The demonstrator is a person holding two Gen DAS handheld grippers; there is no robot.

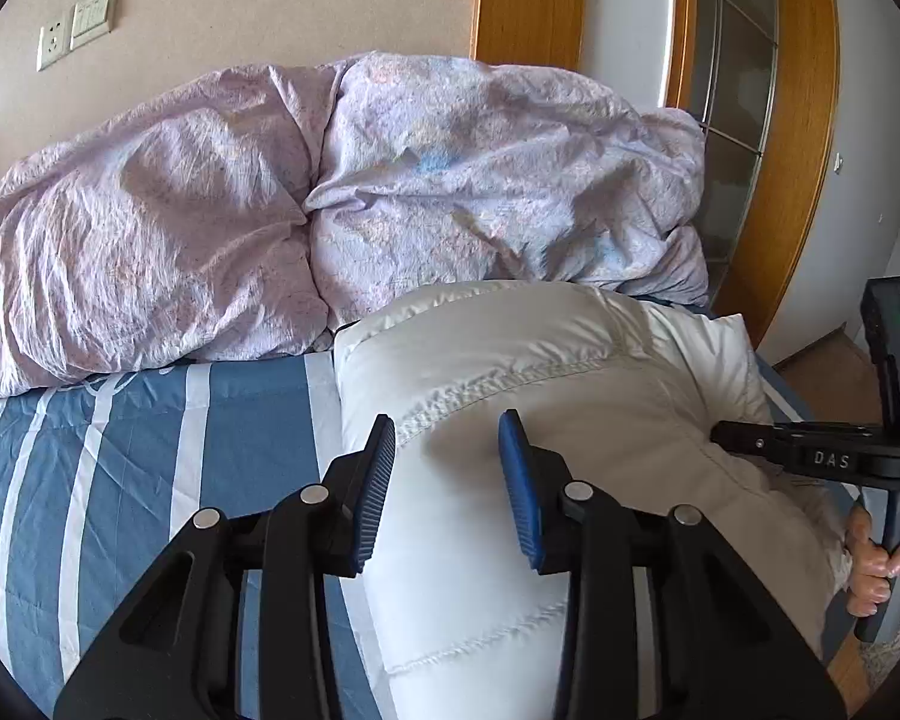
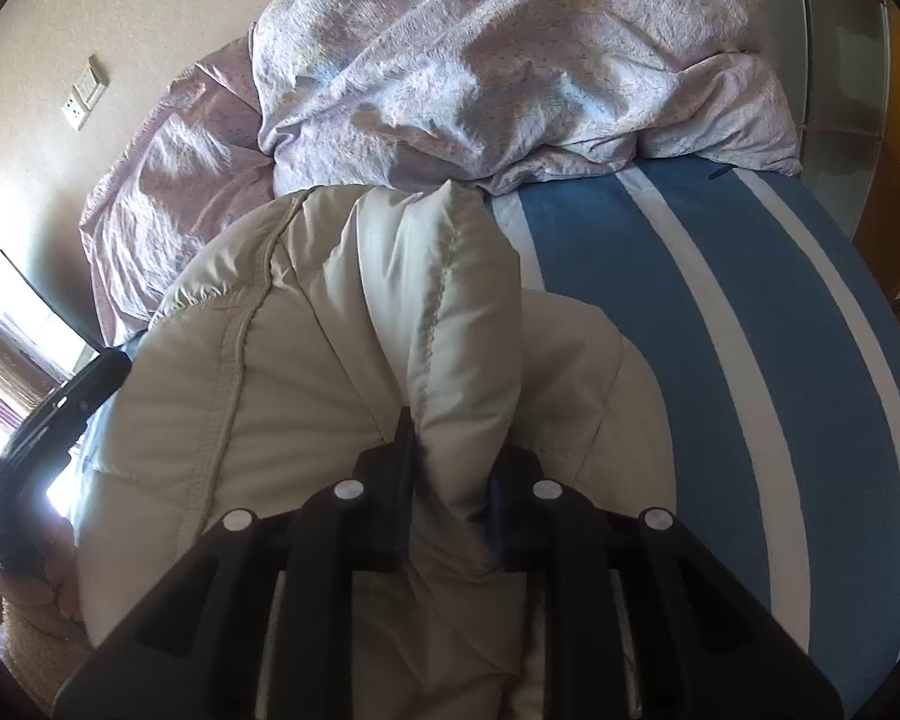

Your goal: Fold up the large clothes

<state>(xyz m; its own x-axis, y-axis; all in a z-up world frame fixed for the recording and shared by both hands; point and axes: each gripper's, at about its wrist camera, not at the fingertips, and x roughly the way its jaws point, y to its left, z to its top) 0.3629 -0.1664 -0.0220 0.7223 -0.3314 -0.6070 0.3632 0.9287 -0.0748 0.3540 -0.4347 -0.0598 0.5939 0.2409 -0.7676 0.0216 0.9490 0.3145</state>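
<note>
Clamping a jacket [image 2: 342,324] fold, right hand-held gripper [image 2: 450,480]; left hand-held gripper [image 1: 447,462] gapes above it.

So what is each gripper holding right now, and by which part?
The right gripper pinches a raised fold of the white puffer jacket. The left gripper is open above the jacket, holding nothing.

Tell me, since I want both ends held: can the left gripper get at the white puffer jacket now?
Probably yes. The left gripper is open just above the white puffer jacket, nothing between them. The right gripper already pinches a fold.
</note>
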